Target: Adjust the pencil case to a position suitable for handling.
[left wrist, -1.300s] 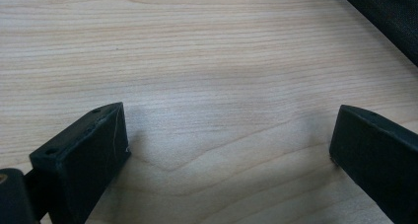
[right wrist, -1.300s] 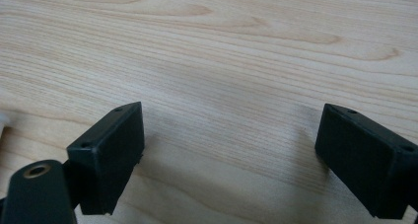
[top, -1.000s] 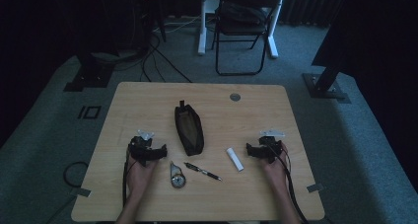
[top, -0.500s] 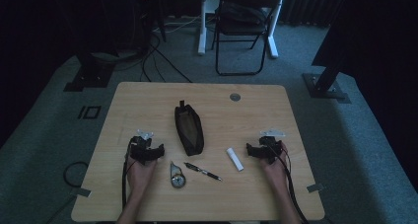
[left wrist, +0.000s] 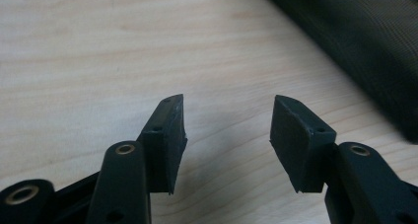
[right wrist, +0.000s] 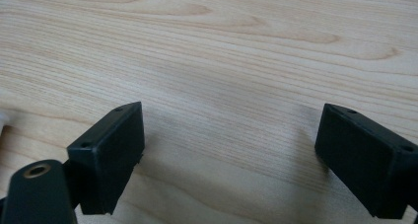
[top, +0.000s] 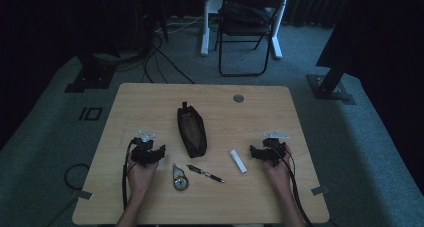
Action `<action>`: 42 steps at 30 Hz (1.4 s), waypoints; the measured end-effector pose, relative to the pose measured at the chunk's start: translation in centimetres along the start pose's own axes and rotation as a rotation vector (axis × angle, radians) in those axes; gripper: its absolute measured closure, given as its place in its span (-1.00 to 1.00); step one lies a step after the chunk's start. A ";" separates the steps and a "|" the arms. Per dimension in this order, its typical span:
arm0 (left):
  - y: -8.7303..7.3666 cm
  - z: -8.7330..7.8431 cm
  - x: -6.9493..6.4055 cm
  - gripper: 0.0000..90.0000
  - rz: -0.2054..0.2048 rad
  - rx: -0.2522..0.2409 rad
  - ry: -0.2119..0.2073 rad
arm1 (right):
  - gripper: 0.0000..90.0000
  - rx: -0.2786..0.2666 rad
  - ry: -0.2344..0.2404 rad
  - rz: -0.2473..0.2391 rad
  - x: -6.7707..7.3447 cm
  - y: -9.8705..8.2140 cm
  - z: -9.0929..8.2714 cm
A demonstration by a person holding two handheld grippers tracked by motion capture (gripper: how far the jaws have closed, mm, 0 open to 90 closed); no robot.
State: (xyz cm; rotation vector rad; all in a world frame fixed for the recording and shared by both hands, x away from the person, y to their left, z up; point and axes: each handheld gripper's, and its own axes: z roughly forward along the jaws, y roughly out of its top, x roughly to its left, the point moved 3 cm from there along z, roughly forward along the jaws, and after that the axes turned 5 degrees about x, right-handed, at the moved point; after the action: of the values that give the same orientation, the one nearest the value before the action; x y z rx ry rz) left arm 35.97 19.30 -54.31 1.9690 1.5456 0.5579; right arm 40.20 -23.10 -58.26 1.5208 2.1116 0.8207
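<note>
My left gripper point(top: 151, 151) hovers low over the wooden table point(top: 150, 97), to the left of a black zip pouch point(top: 191, 129). Its jaws point(left wrist: 226, 120) have just been closing and now stand half apart with only bare wood between them. The pouch's dark mesh side point(left wrist: 355, 41) lies ahead to their right. My right gripper point(top: 256, 153) rests at the table's right side, and its jaws point(right wrist: 229, 135) are open wide over bare wood. A white stick-shaped item point(top: 238, 161) lies just to its left.
A black pen point(top: 206, 173) and a small round metal item point(top: 180, 178) lie near the front edge between the hands. A round grommet point(top: 238, 98) sits at the table's back. A folding chair point(top: 247, 27) and cables stand on the floor beyond.
My left gripper has risen slightly. The right hand and the objects on the table have stayed where they were.
</note>
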 end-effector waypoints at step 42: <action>4.6 -1.1 -7.5 -0.45 0.072 -0.110 -0.058 | -0.75 -0.001 -0.004 0.005 0.1 0.0 0.0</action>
State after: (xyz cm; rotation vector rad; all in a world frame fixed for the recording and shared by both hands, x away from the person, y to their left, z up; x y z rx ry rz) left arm 36.75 11.42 -50.31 1.9462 1.3842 0.5975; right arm 40.16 -23.01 -58.26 1.5263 2.1057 0.8193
